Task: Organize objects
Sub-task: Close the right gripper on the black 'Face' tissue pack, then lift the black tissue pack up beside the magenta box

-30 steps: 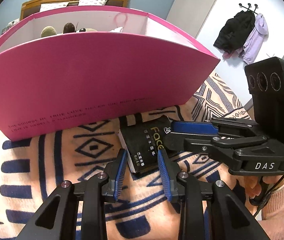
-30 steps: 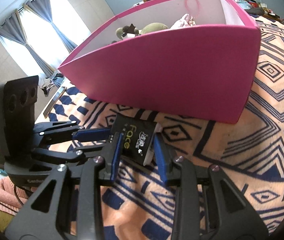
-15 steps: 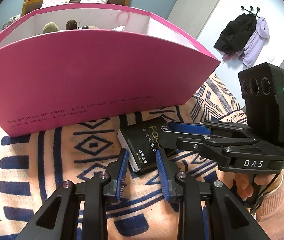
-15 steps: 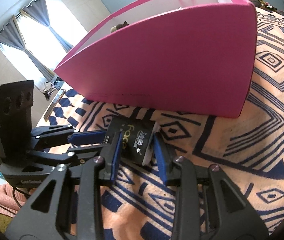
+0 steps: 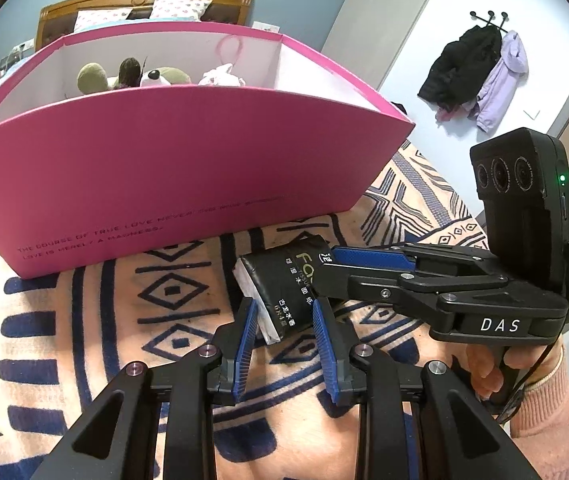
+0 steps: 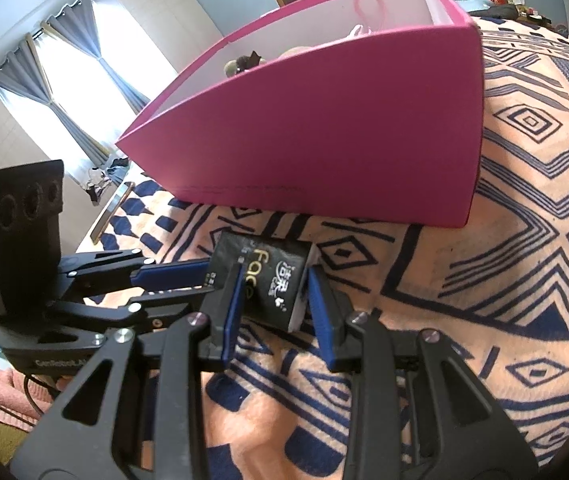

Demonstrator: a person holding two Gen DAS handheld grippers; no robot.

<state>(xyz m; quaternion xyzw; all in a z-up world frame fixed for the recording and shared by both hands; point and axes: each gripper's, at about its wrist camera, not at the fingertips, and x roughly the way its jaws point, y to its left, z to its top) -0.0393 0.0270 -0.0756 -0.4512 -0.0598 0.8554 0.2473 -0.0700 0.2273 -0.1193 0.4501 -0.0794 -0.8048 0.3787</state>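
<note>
A black tissue pack lies on the patterned bedspread in front of a pink box. It also shows in the right wrist view, as does the pink box. My left gripper is open, its blue fingers on either side of the pack's near end. My right gripper is open and straddles the pack from the other side; in the left wrist view it comes in from the right. Neither gripper visibly clamps the pack.
The pink box holds plush toys and a white item. A wooden headboard stands behind it. Coats hang on the right wall. Curtained windows are at the left. The bedspread stretches to the right.
Both grippers have risen and pulled back a little, so more of the box's inside shows. The tissue pack stays on the bedspread between both pairs of open fingers.
</note>
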